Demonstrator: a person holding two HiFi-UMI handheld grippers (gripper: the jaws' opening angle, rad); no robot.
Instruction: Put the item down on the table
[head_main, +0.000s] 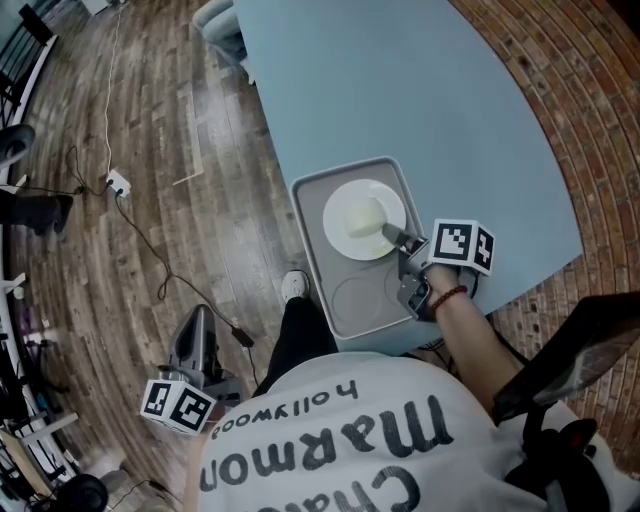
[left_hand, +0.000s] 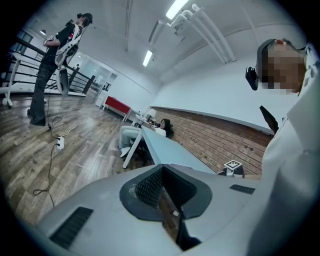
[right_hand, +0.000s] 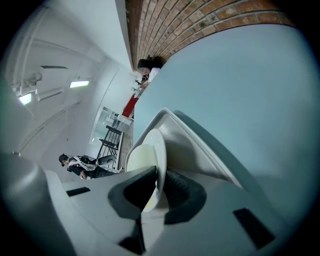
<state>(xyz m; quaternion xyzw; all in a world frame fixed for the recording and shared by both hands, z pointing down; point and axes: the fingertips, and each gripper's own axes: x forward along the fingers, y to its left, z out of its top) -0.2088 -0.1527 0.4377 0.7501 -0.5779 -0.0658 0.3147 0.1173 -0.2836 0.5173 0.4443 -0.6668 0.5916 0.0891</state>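
Observation:
A white plate (head_main: 365, 218) with a pale yellow piece (head_main: 360, 217) on it lies over the far half of a grey tray (head_main: 345, 305) on the light blue table (head_main: 420, 90). My right gripper (head_main: 400, 238) is shut on the plate's near right rim. In the right gripper view the plate (right_hand: 149, 150) stands edge-on between the pads of that gripper (right_hand: 159, 175), above the tray (right_hand: 200, 145). Whether the plate rests on the tray I cannot tell. My left gripper (head_main: 199, 322) hangs low at my left side over the wooden floor, away from the table; its jaws (left_hand: 167, 190) are shut with nothing in them.
The tray's near half holds a round recess. A cable and power strip (head_main: 117, 183) lie on the floor to the left. A chair (head_main: 215, 25) stands at the table's far end, where a person (left_hand: 162, 127) sits. Another person (left_hand: 55, 60) stands farther off. A black chair (head_main: 580, 345) is beside me.

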